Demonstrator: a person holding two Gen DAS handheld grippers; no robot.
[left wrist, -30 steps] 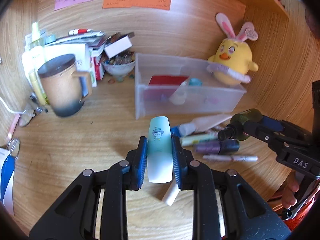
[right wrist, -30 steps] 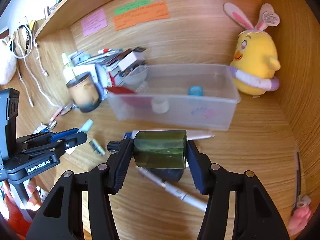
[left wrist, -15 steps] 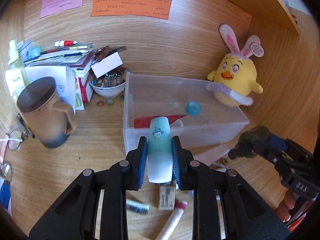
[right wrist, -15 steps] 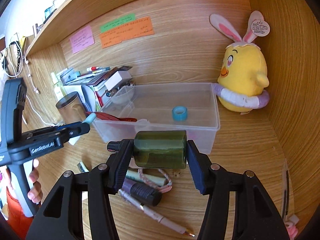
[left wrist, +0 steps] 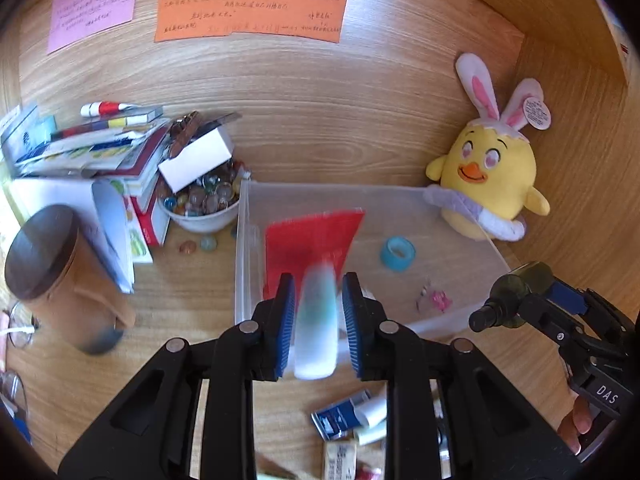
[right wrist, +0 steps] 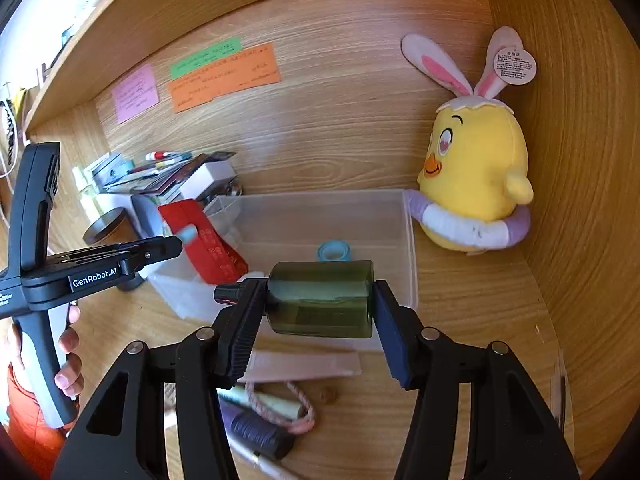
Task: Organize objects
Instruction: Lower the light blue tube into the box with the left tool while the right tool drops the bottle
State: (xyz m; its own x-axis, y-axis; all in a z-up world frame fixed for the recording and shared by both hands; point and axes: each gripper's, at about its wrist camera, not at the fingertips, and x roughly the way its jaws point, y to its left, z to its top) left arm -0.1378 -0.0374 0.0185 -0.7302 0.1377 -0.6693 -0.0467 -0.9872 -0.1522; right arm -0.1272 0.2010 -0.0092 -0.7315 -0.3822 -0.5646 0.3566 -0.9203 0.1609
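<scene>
My left gripper [left wrist: 319, 292] is shut on a white-to-teal tube [left wrist: 316, 320], which looks blurred; it hangs over the front left part of the clear plastic box [left wrist: 472, 236]. In the box lie a red packet [left wrist: 312, 240] and a blue tape roll [left wrist: 397, 254]. My right gripper [right wrist: 316, 312] is shut on a dark green bottle [right wrist: 320, 300] held sideways, black cap to the left, just in front of the box [right wrist: 412, 260]. The right wrist view shows the left gripper [right wrist: 176, 240] at the box's left end, with the tube's teal tip [right wrist: 188, 233] showing.
A yellow plush chick [right wrist: 476, 184] leans at the box's right end. Left of the box stand a bowl of marbles [left wrist: 200, 204], stacked books [left wrist: 100, 148] and a lidded mug [left wrist: 52, 272]. A pink tube [right wrist: 304, 364], a purple bottle [right wrist: 252, 432] and an eraser [left wrist: 340, 456] lie in front.
Both grippers have moved forward toward the box and risen a little, each keeping its grip. The tube now hangs over the box's front wall and has gone blurred.
</scene>
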